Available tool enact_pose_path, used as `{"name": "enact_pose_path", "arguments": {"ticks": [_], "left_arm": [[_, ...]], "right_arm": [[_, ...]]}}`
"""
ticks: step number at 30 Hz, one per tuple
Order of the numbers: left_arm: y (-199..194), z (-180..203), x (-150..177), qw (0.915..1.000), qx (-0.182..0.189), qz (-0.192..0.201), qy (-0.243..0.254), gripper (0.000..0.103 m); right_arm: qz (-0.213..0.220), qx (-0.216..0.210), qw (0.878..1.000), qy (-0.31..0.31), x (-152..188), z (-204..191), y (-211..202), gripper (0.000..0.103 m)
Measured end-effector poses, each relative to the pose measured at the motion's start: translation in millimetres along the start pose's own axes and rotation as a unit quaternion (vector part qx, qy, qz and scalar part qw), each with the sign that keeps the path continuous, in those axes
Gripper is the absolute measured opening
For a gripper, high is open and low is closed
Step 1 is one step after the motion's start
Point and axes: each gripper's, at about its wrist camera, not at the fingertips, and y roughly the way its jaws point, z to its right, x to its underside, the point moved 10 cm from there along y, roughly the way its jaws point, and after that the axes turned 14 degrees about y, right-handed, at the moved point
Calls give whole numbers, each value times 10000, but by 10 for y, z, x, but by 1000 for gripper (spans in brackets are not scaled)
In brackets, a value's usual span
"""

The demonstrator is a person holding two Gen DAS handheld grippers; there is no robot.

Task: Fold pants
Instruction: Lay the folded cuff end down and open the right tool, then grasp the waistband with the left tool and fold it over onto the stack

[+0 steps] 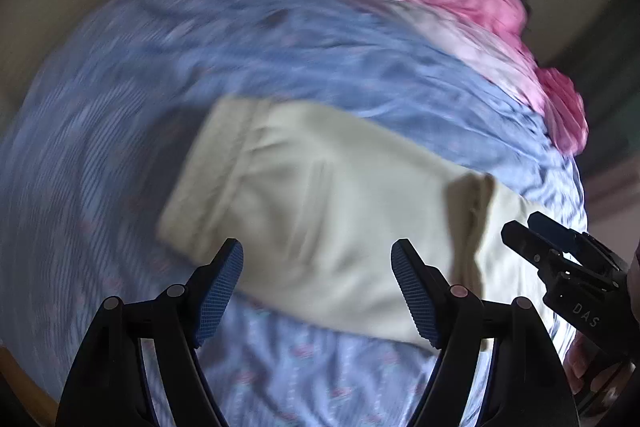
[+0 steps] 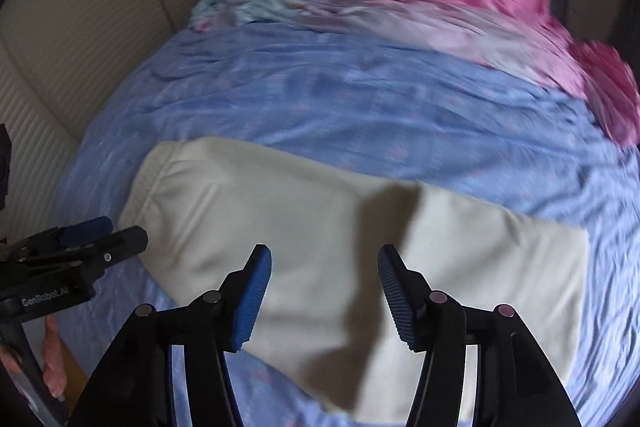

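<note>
With the cream pants lying folded lengthwise on the near part of the blue bedsheet, both the left gripper and right gripper hovered open and empty, seemingly between folds, the next needing an end pinched and carried across.

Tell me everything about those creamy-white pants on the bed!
The pants are cream, soft-looking cloth, already folded into a long flat band lying slantwise on the blue flowery bedsheet. A gathered waistband shows at their left end, and the left wrist view shows a folded edge standing up near the other end. Both tools hover open above them, apparently touching nothing. Dark shadows cross the middle.
</note>
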Motion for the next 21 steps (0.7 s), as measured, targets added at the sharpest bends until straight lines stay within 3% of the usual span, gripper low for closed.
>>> {"name": "enact_pose_path", "arguments": {"ticks": [4, 7, 11, 17, 21], "left_arm": [[113, -453, 250, 9966, 219, -99, -792, 76], [225, -691, 413, 9885, 492, -128, -1424, 76], [439, -840, 593, 9674, 1131, -166, -2260, 76], [707, -939, 658, 9353, 1697, -91, -3103, 76], [849, -941, 599, 9293, 1753, -128, -3250, 80]], "right_arm": [[-103, -107, 9995, -280, 58, -421, 225, 57], [-229, -44, 9987, -462, 133, -634, 407, 57], [-475, -2, 9978, -456, 245, -774, 573, 57], [-690, 126, 9968, -373, 344, -817, 669, 57], [-853, 165, 9962, -83, 361, -772, 725, 57]]}}
